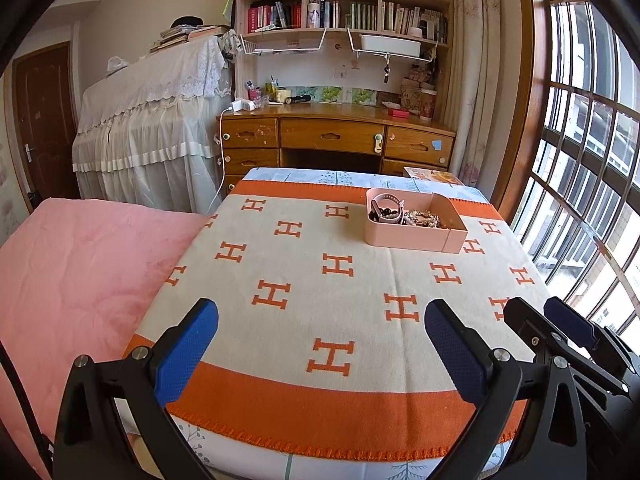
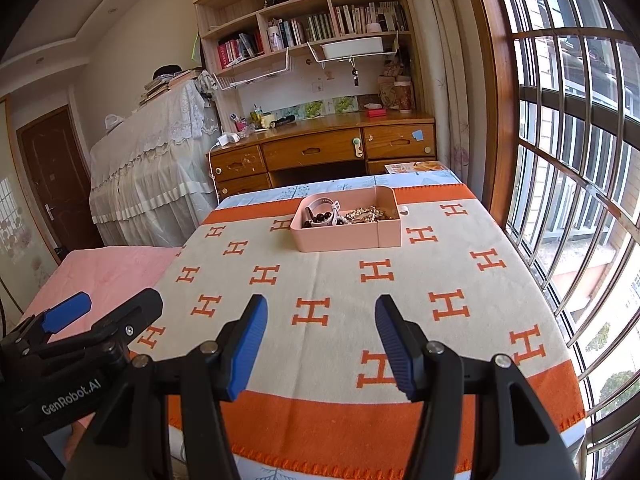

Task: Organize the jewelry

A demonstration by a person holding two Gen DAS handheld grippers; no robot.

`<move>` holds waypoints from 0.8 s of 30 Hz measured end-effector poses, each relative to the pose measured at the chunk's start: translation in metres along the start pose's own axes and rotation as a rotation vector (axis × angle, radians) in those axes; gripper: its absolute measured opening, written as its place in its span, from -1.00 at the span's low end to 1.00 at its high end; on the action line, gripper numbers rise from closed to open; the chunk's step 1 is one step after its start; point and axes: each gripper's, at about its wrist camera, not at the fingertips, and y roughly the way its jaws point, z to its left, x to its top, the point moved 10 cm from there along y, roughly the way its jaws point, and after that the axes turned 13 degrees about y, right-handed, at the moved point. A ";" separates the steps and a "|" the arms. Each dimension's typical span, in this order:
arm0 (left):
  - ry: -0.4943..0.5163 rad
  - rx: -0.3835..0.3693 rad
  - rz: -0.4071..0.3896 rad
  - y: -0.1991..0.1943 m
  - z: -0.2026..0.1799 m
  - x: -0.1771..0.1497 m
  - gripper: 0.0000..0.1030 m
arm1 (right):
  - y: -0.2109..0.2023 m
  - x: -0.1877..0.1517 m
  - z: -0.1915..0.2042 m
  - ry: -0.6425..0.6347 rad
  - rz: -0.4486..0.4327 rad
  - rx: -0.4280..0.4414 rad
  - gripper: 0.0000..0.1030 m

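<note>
"GenRobot.AI" on left gripper (image 2: 66, 316) body; "H" letters on blanket (image 2: 340, 288).

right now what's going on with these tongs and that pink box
A person holds a pair of tongs in each hand over a table covered by an orange-and-cream blanket. Both the left tongs and the right tongs are open and empty, well short of the pink box at the far end. The box holds jumbled jewelry: a pale watch, dark beads and gold-coloured chains. Nothing has been picked up.
</note>
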 end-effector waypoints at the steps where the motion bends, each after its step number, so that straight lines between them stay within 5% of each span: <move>1: 0.000 -0.001 0.001 0.000 0.000 -0.001 0.98 | 0.000 0.000 0.000 0.000 0.000 0.000 0.10; 24: -0.008 -0.009 0.031 0.013 -0.001 -0.007 0.98 | 0.002 -0.011 0.000 -0.006 0.020 -0.007 0.10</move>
